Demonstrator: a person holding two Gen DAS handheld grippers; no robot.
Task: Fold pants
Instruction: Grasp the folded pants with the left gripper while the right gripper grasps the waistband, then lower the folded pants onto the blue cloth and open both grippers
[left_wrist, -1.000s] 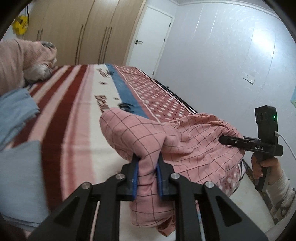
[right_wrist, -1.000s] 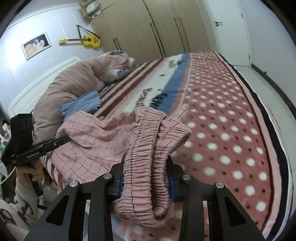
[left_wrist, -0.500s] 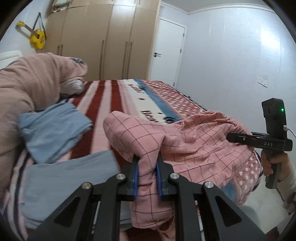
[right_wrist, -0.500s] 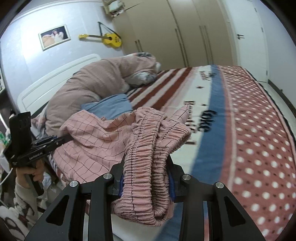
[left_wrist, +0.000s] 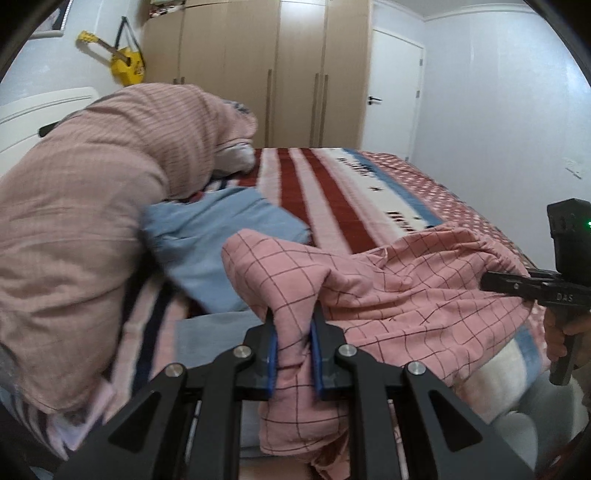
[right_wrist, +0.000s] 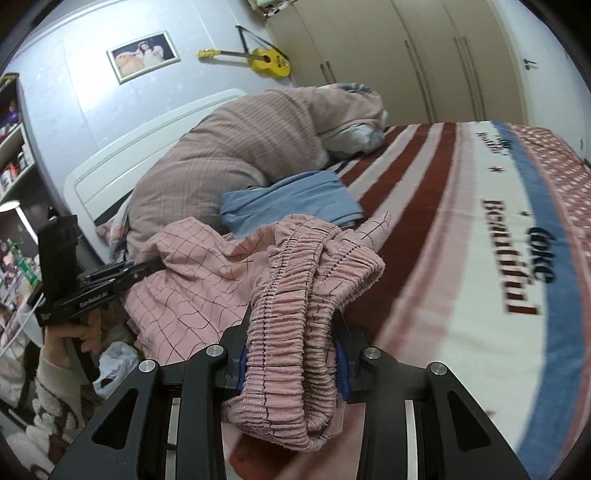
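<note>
We see the pink checked cotton pants (left_wrist: 399, 291) bunched and lifted between the two grippers above the near edge of the bed, their cloth sagging in a loose swag from one tool to the other. The left gripper (left_wrist: 293, 350) has its blue-padded fingers (left_wrist: 271, 354) pinched narrow on a fold of thin checked leg fabric, which spills out below the jaws. The right gripper (right_wrist: 290, 354) is clamped on the thick, gathered elastic waistband (right_wrist: 295, 314), the ruched band folded over on itself and bulging between the pads. Each tool appears in the other's view, gripped by a hand (right_wrist: 70, 336) in a pale patterned sleeve. Just beyond the pants lies a light blue folded garment (right_wrist: 291, 203), resting on the striped red, white and blue blanket (right_wrist: 461, 229) with dark lettering. Behind that is a heaped dusty-pink ribbed duvet (left_wrist: 92, 206) against the white headboard (right_wrist: 147, 147). A yellow guitar (right_wrist: 264, 61) hangs on the wall beside tan wardrobe doors (left_wrist: 266, 70).
</note>
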